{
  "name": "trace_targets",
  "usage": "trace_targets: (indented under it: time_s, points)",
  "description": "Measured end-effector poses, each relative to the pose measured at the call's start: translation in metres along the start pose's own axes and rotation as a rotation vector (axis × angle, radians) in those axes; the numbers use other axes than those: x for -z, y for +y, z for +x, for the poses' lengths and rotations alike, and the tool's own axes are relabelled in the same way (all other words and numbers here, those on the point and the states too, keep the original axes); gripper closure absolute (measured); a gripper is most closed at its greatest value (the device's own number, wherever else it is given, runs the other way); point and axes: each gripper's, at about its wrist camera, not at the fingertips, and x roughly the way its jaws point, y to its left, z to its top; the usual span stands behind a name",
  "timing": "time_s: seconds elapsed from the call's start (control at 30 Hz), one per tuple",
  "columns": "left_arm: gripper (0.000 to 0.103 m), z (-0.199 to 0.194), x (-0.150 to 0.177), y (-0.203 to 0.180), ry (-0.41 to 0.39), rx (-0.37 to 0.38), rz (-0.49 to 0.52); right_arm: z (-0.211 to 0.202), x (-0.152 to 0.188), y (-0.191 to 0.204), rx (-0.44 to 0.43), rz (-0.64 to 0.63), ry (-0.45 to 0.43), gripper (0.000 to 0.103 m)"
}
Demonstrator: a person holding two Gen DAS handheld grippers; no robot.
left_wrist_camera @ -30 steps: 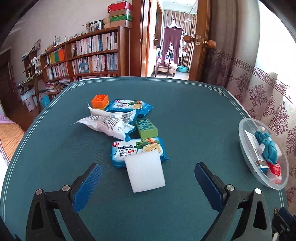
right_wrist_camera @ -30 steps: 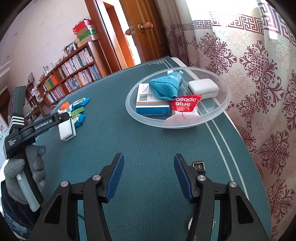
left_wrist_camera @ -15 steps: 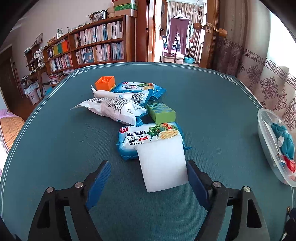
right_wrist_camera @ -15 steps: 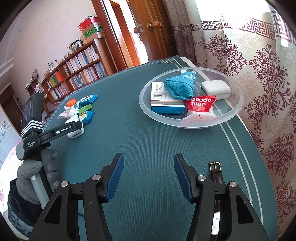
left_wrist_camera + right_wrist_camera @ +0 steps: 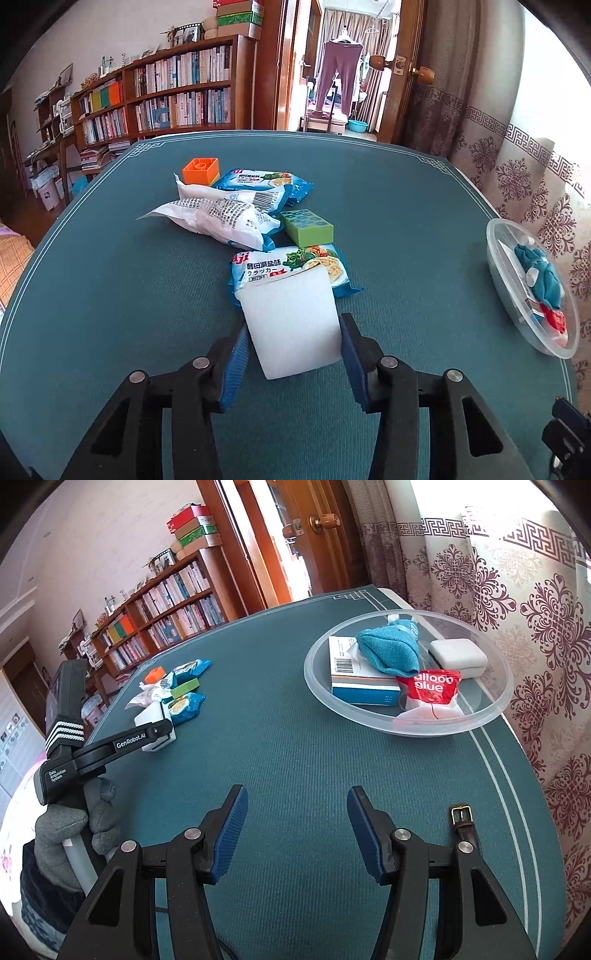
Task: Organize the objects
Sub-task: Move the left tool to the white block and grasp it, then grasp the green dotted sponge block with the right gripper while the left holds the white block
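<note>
Closest thing on the green table (image 5: 110, 295) is a plain white block (image 5: 291, 325), looks like a foam sponge: smooth, no print, squarish with soft edges. It sits toward the near edge of the table, roughly mid-width, with its far end overlapping a blue cracker packet (image 5: 291, 267).

The left gripper (image 5: 291, 354) has just been closing in on it, and the block is right between the blue pads now. Both pads look like they're up against its sides, so I'd call that a grip, with the jaws only as narrow as the block lets them be. From the right wrist camera you can see the same left gripper (image 5: 157, 734) clamped around the white block (image 5: 149, 716), with a grey gloved hand (image 5: 70, 823) on the handle.

The right gripper (image 5: 293, 830) is hovering over bare table with its jaws partway apart, nothing between them, touching nothing. A brown strap with a buckle (image 5: 463, 821) lies just beside it near the right edge.

Further back behind the packet: a green block (image 5: 307, 226), two white wrappers (image 5: 221, 221), another blue packet (image 5: 264, 182) and an orange block (image 5: 200, 170).

Over by the right edge sits a clear bowl (image 5: 498, 657) holding a boxed item, a teal cloth (image 5: 389, 650), a red "balloon glue" pack (image 5: 432, 688) and a small white case (image 5: 458, 653).
</note>
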Motion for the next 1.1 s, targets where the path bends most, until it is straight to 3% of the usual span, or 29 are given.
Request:
trace_targets:
  time_s: [0.57, 1.1]
  points:
    - [0.053, -0.008, 0.009, 0.063, -0.024, -0.105, -0.078, 0.051, -0.028, 0.073, -0.091, -0.136, 0.069, 0.045]
    - [0.053, -0.006, 0.019, 0.068, -0.037, -0.123, -0.094, 0.134, -0.093, 0.141, -0.144, -0.226, 0.067, 0.045]
